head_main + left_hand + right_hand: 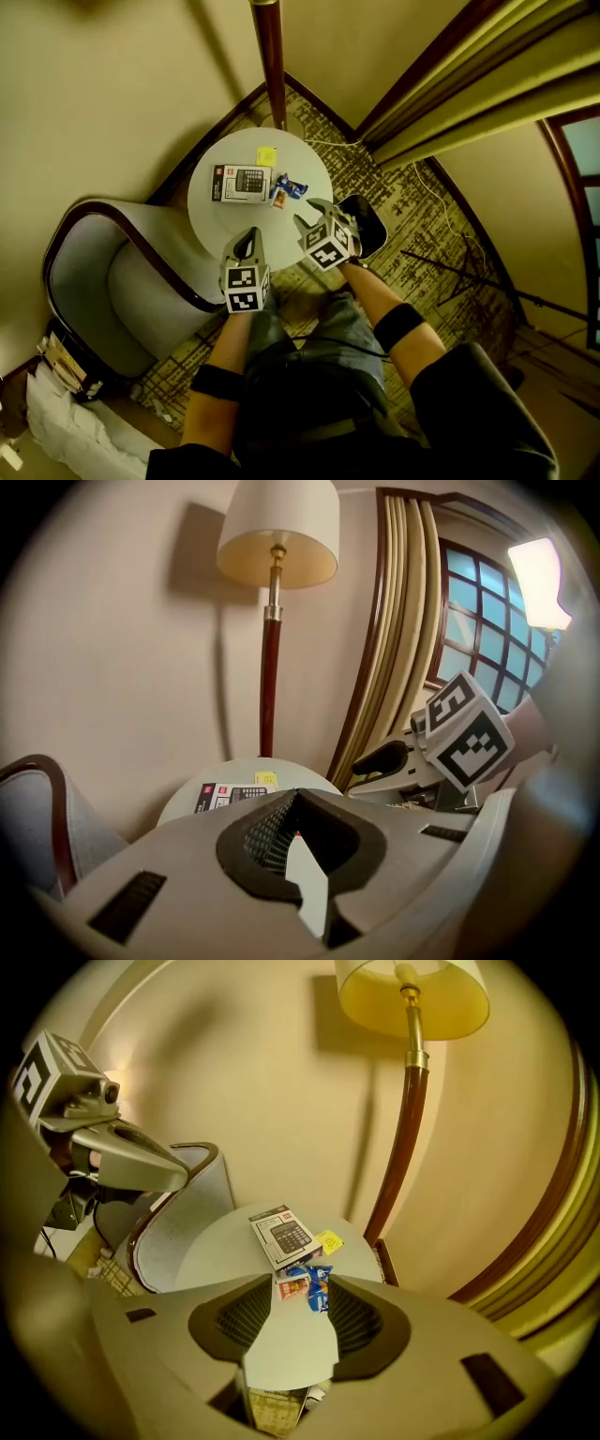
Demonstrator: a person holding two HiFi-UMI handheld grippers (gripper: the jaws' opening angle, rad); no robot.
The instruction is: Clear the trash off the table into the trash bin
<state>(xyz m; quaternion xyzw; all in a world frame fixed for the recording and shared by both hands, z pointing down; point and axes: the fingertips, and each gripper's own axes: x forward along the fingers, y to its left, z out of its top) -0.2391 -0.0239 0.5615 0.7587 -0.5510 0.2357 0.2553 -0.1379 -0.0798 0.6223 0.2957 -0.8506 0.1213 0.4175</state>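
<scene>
Lower centre, the left gripper point(249, 234) hangs closed and empty over the round white table point(220, 223). The right gripper point(307, 214) is open and empty beside a crumpled blue wrapper point(289, 188).

The left forearm point(221, 339) and right forearm point(373, 292) reach forward side by side, each carrying its gripper tilted forward and down: the left gripper point(249, 236) has its jaws pressed together and empty, the right gripper point(307, 214) has its jaws apart, gripping nothing.
</scene>
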